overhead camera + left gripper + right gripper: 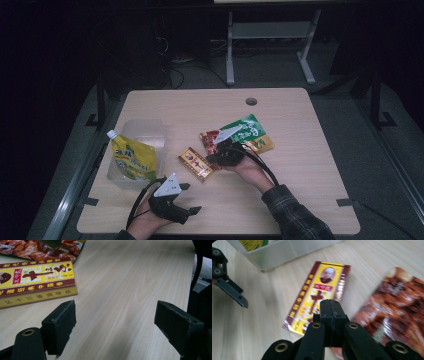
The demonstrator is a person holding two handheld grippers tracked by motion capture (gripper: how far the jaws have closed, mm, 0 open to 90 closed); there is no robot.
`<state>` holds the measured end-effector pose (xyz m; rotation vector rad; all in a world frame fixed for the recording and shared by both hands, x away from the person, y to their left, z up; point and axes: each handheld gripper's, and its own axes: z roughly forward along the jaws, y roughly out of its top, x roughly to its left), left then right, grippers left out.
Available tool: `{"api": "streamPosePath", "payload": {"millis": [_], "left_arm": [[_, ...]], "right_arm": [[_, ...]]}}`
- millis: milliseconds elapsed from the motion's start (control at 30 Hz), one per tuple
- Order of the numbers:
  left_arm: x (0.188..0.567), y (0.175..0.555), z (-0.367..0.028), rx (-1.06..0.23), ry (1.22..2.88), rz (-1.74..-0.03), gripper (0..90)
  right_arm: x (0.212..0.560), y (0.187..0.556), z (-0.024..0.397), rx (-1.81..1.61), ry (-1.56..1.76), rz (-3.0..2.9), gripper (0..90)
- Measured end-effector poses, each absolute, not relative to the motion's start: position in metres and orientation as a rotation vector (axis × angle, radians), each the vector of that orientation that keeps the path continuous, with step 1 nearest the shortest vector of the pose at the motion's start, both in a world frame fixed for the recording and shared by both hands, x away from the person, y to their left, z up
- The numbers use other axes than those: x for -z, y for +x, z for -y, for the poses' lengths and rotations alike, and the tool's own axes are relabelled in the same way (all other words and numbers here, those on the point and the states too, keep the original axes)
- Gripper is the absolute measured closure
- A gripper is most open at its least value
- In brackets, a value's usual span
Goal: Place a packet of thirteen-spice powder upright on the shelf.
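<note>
Yellow flat seasoning box [318,296] lying just right of the clear plastic tub [131,131], probably light, stiff and glossy-slippery, best taken across the short edges; right gripper [331,312] fully closed above it, holding nothing; left gripper [115,325] wide, empty.

The left tongs [192,198], held in the left hand [145,222] near the table's [300,115] front edge, lie low over the table with the jaws set wide apart and nothing between the pads [62,325]. The right tongs [218,151], held in the right hand [250,167] on a forearm in a plaid sleeve [295,215], sit nearer the table's middle and point left across it. Their jaws are pressed flat together, pad against pad, with nothing gripped.
</note>
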<state>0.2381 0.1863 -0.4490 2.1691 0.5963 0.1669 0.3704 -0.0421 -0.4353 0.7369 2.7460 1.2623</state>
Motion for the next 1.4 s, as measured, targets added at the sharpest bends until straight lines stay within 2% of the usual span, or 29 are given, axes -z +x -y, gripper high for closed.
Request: {"api": "streamPosePath", "payload": {"millis": [333, 733, 1067, 1400], "left_arm": [[0.448, 0.238, -0.186, -0.167, 2.178, -0.578, 16.9], [0.447, 0.237, -0.186, -0.16, 2.168, -0.578, 16.9], [0.446, 0.237, -0.187, -0.165, 2.164, -0.58, 16.9], [0.447, 0.237, -0.187, -0.163, 2.165, -0.589, 16.9]], "right_arm": [[0.431, 0.392, -0.018, -1.212, 0.642, -2.765, 89.9], [0.44, 0.429, -0.059, -1.114, 0.732, -2.752, 89.9], [0.447, 0.428, -0.061, -1.052, 0.656, -2.796, 89.9], [0.448, 0.403, -0.042, -1.068, 0.572, -2.866, 90.0]]}}
